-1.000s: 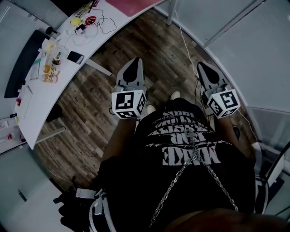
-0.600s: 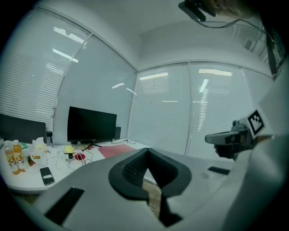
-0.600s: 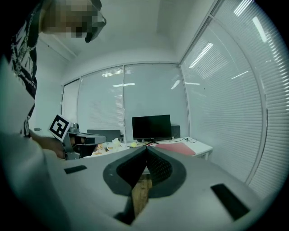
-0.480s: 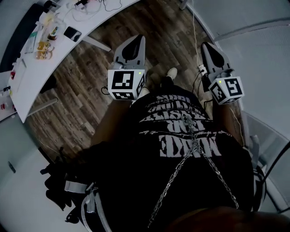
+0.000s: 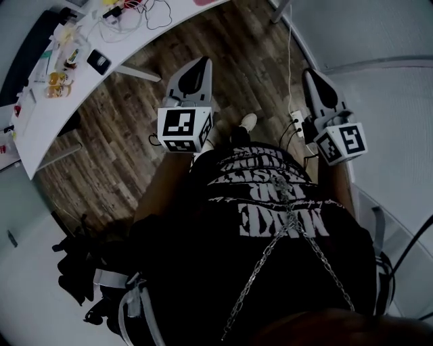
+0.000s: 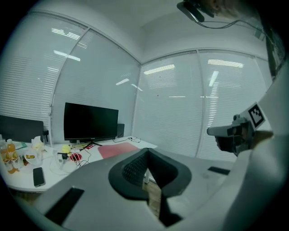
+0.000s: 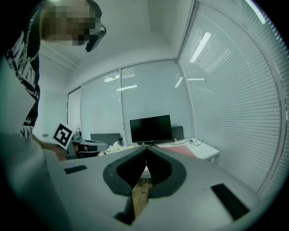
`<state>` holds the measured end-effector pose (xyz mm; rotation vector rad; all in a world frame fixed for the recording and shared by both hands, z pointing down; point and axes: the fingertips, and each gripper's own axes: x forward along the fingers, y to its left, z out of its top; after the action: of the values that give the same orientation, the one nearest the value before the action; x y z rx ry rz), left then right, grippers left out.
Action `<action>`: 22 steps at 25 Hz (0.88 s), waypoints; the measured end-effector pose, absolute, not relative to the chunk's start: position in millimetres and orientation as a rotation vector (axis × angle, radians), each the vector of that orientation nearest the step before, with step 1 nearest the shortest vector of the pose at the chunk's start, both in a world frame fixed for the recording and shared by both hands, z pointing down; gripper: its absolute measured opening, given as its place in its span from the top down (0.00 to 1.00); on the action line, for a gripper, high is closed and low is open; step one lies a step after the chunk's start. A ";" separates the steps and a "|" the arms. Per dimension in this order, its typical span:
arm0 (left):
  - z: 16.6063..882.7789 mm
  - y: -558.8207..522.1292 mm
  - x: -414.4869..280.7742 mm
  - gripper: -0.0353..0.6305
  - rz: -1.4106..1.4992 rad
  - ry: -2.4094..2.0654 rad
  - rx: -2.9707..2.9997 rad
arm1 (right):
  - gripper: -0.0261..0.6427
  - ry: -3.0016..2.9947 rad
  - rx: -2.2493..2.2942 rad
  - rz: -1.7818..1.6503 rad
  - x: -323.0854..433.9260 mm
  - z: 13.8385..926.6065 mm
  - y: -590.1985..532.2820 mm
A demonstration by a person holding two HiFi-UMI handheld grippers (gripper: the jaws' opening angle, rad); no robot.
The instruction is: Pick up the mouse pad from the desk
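- We see the mouse pad (image 6: 118, 150) as a thin, reddish rectangle.
- It lies flat on the white tabletop (image 6: 20, 180), near its end, just beside the foot of the black monitor (image 6: 90, 122).

A dark-screened monitor (image 6: 90, 121) is pictured before glass walls (image 6: 180, 108) backed by closed blinds. A black phone (image 6: 39, 176) is laid flat just beside small bottles (image 6: 9, 158), with tangled white cables (image 5: 152, 12) spread nearby. A white power strip (image 5: 295, 120) is seen lying on the plank floor (image 5: 122, 135).
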<state>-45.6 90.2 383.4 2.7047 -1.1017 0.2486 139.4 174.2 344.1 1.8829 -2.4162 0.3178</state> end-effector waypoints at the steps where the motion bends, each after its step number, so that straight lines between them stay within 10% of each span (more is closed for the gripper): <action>1: 381.9 86.6 -38.2 0.94 0.249 -1.111 2.702 | 0.96 -2.418 1.885 0.316 150.3 340.8 170.2; 22: 329.4 70.3 41.6 0.94 0.145 -1.142 2.746 | 0.96 -2.513 1.772 0.248 211.0 308.3 151.7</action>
<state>41.6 70.3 329.4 2.7460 -1.1421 0.1453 211.0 151.7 308.3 1.7716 -2.5132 0.2479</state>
